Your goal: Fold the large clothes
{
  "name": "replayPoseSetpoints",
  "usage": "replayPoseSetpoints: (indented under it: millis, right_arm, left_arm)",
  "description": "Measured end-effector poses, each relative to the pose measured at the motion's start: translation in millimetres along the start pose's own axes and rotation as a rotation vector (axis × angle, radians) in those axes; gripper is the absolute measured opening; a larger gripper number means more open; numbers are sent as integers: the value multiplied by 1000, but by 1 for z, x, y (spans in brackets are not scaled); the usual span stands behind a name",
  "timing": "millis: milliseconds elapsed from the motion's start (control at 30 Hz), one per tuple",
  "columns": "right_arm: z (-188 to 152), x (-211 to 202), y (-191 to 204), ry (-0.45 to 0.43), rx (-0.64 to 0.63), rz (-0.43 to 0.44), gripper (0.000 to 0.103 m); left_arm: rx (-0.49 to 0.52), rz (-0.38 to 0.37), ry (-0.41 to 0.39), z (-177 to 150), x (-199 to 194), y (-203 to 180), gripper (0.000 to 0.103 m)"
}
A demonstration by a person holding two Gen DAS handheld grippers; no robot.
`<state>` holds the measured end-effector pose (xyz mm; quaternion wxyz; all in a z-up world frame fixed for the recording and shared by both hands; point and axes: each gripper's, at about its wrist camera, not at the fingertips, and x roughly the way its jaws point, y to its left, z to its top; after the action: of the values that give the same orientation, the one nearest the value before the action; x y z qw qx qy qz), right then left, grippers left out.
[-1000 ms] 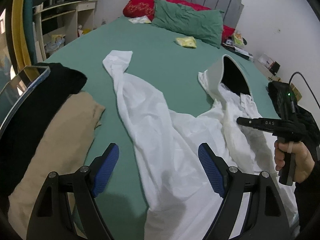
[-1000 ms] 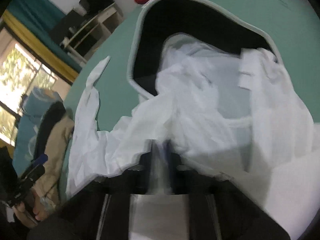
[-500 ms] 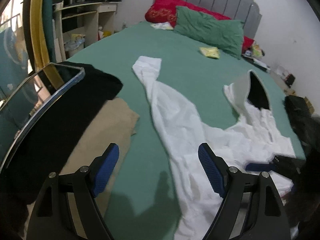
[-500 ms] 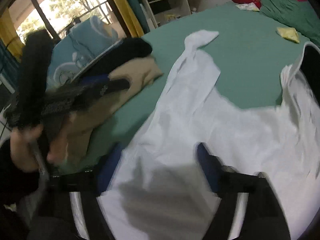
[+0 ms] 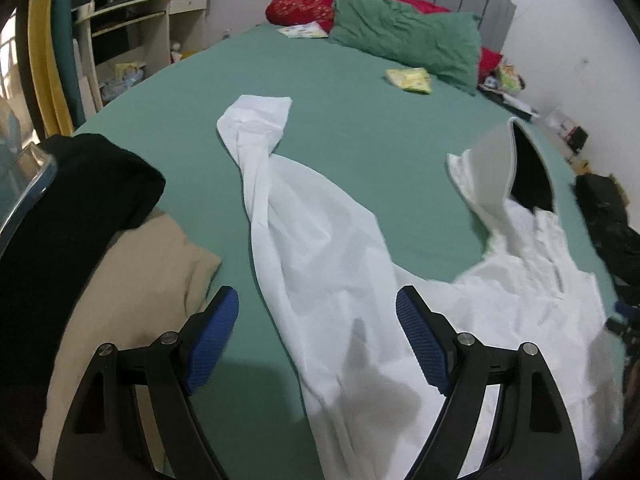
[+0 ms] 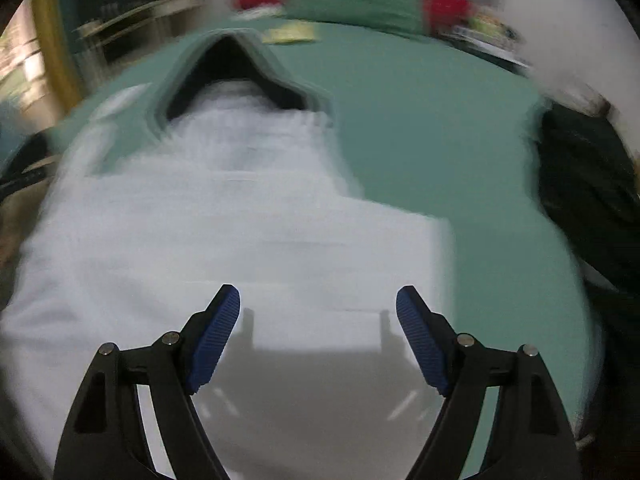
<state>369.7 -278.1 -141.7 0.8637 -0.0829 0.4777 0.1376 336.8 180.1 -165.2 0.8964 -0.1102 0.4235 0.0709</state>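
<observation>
My left tool (image 5: 316, 344): spread wide, holding nothing, above the bed (image 5: 360, 92).
My right tool (image 6: 318, 340): also spread, holding nothing; this view is blurred.
White garment (image 5: 340, 264): crumpled on the bed under both tools, one sleeve reaching ahead.
Left of my left tool: beige cloth (image 5: 132, 280), black cloth (image 5: 80, 188).

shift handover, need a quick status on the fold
Left gripper and right gripper: jaws open, empty. White hooded garment spread unfolded on green bed sheet, sleeve twisted. Tan and black clothes piled at left, apart from it.
</observation>
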Motion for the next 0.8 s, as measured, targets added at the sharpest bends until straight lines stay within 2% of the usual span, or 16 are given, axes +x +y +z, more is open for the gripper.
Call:
replayPoseSetpoints:
  millis: [33, 100, 167, 200, 300, 333, 400, 467, 533, 567, 600, 633, 700, 733, 800]
  right_arm:
    - [-1, 8, -26, 20, 67, -2, 81]
    - [-3, 21, -58, 41, 154, 63, 80]
    - [-7, 41, -65, 80, 158, 155, 54]
    - [-9, 48, -60, 86, 125, 162, 33]
    - [-10, 44, -52, 32, 30, 91, 8]
    - [-8, 44, -57, 31, 40, 56, 3]
    - [-7, 45, -66, 35, 36, 1, 3]
    - [-6, 42, -77, 28, 73, -4, 3]
    - [-3, 36, -78, 20, 81, 9, 6]
    - [-4, 32, -81, 31, 80, 24, 9]
    - [-3, 30, -79, 38, 73, 34, 25]
    - [-5, 27, -78, 35, 69, 30, 52]
    - [-6, 14, -73, -10, 74, 20, 72]
    - [-20, 0, -78, -22, 77, 31, 72]
    - [-21, -12, -73, -40, 79, 52, 72]
  left_arm:
    - [-2, 19, 0, 2, 4, 1, 84]
    - [-15, 46, 6, 10, 15, 5, 84]
    - [-21, 58, 10, 18, 24, 10, 84]
    - [-17, 62, 8, 21, 28, 12, 84]
    - [20, 105, 13, 33, 45, 13, 84]
    - [30, 109, 17, 36, 50, 13, 84]
    - [57, 107, 55, 40, 67, 12, 84]
    - [96, 141, 86, 40, 78, 8, 74]
    - [118, 84, 65, 38, 75, 2, 34]
    - [128, 76, 65, 38, 73, -1, 24]
    - [129, 79, 59, 37, 70, -4, 4]
    - [114, 74, 55, 37, 67, -4, 4]
    - [63, 66, 26, 40, 56, -1, 4]
    - [53, 72, 2, 41, 47, -1, 4]
    - [34, 73, -51, 45, 25, -1, 4]
